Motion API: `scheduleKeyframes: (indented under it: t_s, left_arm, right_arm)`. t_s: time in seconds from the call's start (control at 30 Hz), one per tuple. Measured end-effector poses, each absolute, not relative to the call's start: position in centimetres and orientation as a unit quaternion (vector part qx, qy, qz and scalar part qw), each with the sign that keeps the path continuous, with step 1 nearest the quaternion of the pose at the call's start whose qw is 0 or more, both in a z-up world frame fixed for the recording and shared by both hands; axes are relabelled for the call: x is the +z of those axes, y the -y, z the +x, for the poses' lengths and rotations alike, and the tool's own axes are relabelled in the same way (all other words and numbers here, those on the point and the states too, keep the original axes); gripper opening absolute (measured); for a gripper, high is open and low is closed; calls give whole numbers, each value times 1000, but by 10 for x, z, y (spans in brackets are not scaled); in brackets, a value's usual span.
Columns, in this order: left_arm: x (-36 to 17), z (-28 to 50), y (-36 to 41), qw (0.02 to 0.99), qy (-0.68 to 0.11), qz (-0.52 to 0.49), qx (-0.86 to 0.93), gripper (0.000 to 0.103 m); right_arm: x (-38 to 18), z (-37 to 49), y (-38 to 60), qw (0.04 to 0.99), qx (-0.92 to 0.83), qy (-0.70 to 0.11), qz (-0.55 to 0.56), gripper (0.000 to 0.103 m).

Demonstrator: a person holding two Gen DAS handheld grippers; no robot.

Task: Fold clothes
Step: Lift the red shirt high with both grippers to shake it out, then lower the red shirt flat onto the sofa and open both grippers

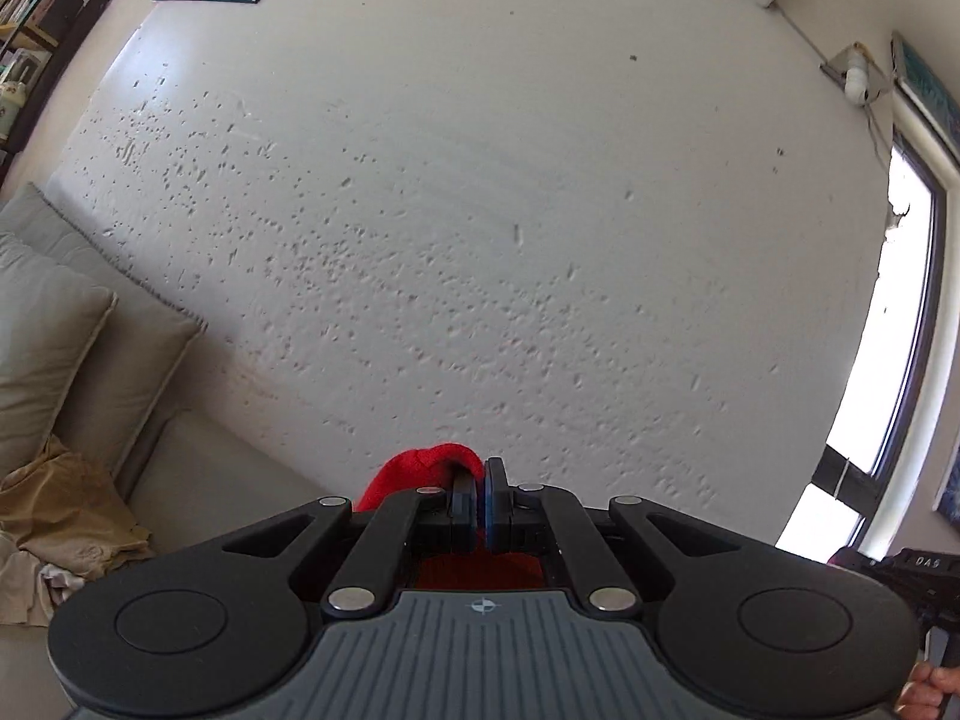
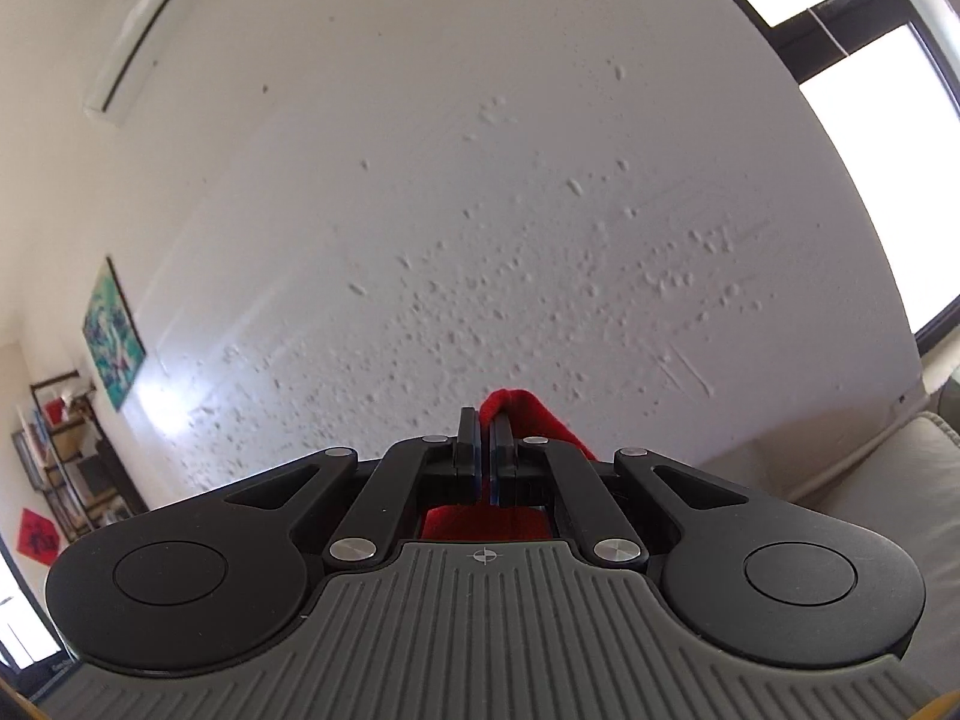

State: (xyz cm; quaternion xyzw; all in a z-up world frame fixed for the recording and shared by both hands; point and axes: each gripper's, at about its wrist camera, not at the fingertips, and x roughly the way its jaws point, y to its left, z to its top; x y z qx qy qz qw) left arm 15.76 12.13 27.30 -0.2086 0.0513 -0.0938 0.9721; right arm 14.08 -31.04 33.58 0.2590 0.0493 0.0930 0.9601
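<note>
- The red garment (image 1: 420,474) is pinched in both claws and held up in front of the pale textured wall (image 1: 480,210); only a small bunch of it shows past each set of pads, with more red cloth visible below the jaws, so how it hangs cannot be told.
- The left claw (image 1: 480,495) is closed on a fold of the red garment, which bulges out on its left side; the right claw (image 2: 485,450) is likewise closed on the cloth (image 2: 528,414), which rises in a peak just beyond the tips.
- The step in hand is judged to be the lifting and spreading of the garment, held by two points, before any fold is laid.
- The next move is judged to call for the two held points being kept level and drawn apart until the cloth hangs flat, then lowered onto the sofa (image 1: 198,468) without either grip being loosened.
- Relative to the garment, the left wrist view alone shows cushions (image 1: 54,354) to the left, a heap of tan and pale clothes (image 1: 66,516) below them, and part of the other claw's body with fingers (image 1: 936,684) at the right edge.
- The right wrist view alone shows a red paper sign (image 2: 37,537) far to the left of the garment, beneath a shelf (image 2: 66,456).
</note>
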Motion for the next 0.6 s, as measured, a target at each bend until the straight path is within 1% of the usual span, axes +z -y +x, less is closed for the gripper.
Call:
scheduleKeyframes:
  t_s: [0.07, 0.13, 0.2, 0.23, 0.3, 0.37, 0.43, 0.47, 0.53, 0.6]
  left_arm:
    - [256, 183, -125, 972, -72, -209, -81, 1]
    - [256, 196, -128, 968, -71, -227, -77, 1]
    - [268, 190, -125, 970, -37, -225, -87, 1]
    - [279, 179, -120, 973, -9, -211, -95, 1]
    - [293, 153, -110, 978, 32, -180, -103, 1]
    - [285, 132, -108, 978, 38, -170, -113, 1]
    - [260, 115, -111, 976, 19, -178, -120, 1]
    - [239, 109, -113, 975, 1, -187, -121, 1]
    - [190, 97, -118, 971, -41, -203, -116, 1]
    - [131, 84, -123, 965, -90, -224, -102, 1]
  right_arm:
    - [315, 168, 309, 965, 86, -66, 239, 2]
    - [302, 192, 311, 963, 82, -76, 245, 2]
    - [301, 205, 318, 956, 85, -73, 272, 2]
    - [306, 204, 322, 953, 90, -58, 283, 2]
    - [323, 187, 323, 958, 100, -19, 268, 2]
    - [334, 165, 322, 964, 107, 13, 243, 2]
    - [325, 139, 322, 969, 107, 14, 222, 2]
    - [311, 128, 323, 969, 109, 3, 221, 2]
    - [272, 112, 325, 967, 111, -32, 225, 2]
    - [210, 99, 326, 961, 106, -86, 239, 2]
